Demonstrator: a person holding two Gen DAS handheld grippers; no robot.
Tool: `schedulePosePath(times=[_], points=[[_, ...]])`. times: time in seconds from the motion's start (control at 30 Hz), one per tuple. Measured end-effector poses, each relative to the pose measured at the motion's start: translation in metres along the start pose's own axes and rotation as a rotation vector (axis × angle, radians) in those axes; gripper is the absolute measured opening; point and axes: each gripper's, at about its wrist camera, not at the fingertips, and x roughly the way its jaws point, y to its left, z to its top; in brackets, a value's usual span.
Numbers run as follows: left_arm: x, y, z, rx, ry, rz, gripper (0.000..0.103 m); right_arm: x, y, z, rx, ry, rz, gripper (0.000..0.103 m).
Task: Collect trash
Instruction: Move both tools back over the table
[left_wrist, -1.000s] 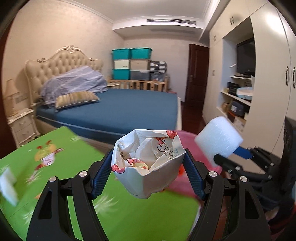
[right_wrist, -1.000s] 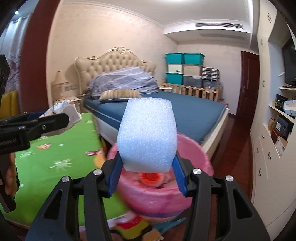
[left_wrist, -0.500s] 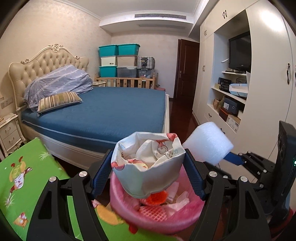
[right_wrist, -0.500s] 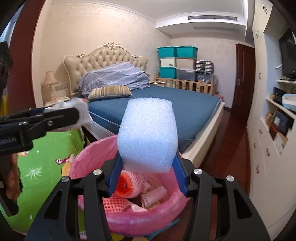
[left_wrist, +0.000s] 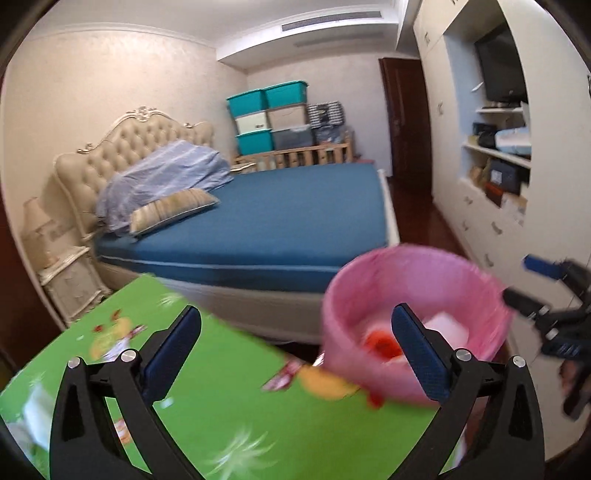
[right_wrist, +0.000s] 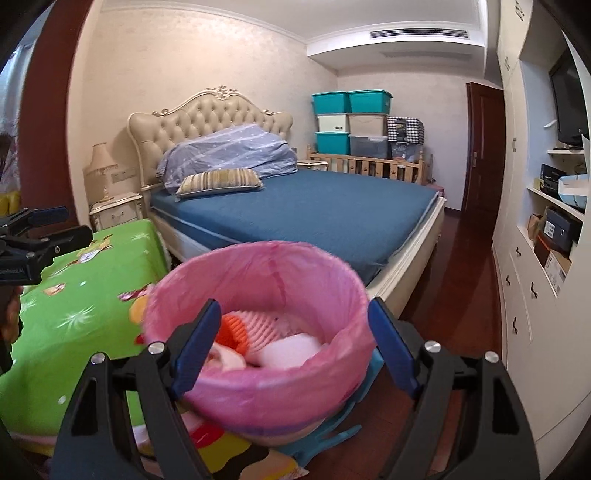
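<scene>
Left gripper (left_wrist: 295, 338): jaws opening, standing wide, nothing between the blue pads. It hangs over the edge of the green mat (left_wrist: 229, 398), with the bin just to its right; the view is motion-blurred.

Right gripper (right_wrist: 293, 349): jaws opening, wide, nothing gripped. It points down into the bin, whose rim sits between the 2 fingers in this view.

Pink-lined bin (right_wrist: 258, 384): round, fitted with a pink plastic liner, standing on a light-blue base (right_wrist: 332, 428) beside the mat and near the foot of the bed.

Bin contents — white foam block (right_wrist: 291, 350) lying near the front wall; orange mesh piece (right_wrist: 232, 330) at the left; pink-and-white crumpled wrappers (right_wrist: 266, 325) behind them. The left wrist view shows the same white and orange items, blurred.

Green mat: printed with cartoon figures and white starbursts, spread on a raised surface to the left of the bin.

Bed (right_wrist: 332, 210): blue cover, cream tufted headboard, striped pillow (right_wrist: 219, 181) and folded light-blue duvet (right_wrist: 229, 151) at its head.

Storage boxes (right_wrist: 351, 122): teal and grey, stacked against the far wall behind a wooden crib rail (right_wrist: 369, 164).

Wardrobe wall (right_wrist: 532, 295): white, with open shelves at the right.
</scene>
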Motion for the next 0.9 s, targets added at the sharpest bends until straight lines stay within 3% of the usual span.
schedulePosePath(times=[0.2, 0.37, 0.6, 0.77, 0.9], points=[[-0.047, 0.042, -0.039, -0.067, 0.033, 0.043, 0.097, -0.019, 0.044, 0.009, -0.044, -0.015, 0.074, 0.079], [-0.084, 0.083, -0.067, -0.112, 0.060, 0.113, 0.097, -0.023, 0.113, 0.016, -0.123, -0.021, 0.177, 0.079], [-0.150, 0.153, -0.115, -0.174, 0.065, 0.296, 0.097, -0.013, 0.215, 0.015, -0.171, 0.020, 0.299, 0.079], [-0.196, 0.204, -0.149, -0.275, 0.072, 0.401, 0.097, -0.015, 0.286, 0.008, -0.235, 0.061, 0.424, 0.079], [-0.232, 0.240, -0.181, -0.356, 0.094, 0.508, 0.097, -0.022, 0.338, 0.001, -0.309, 0.062, 0.468, 0.079]])
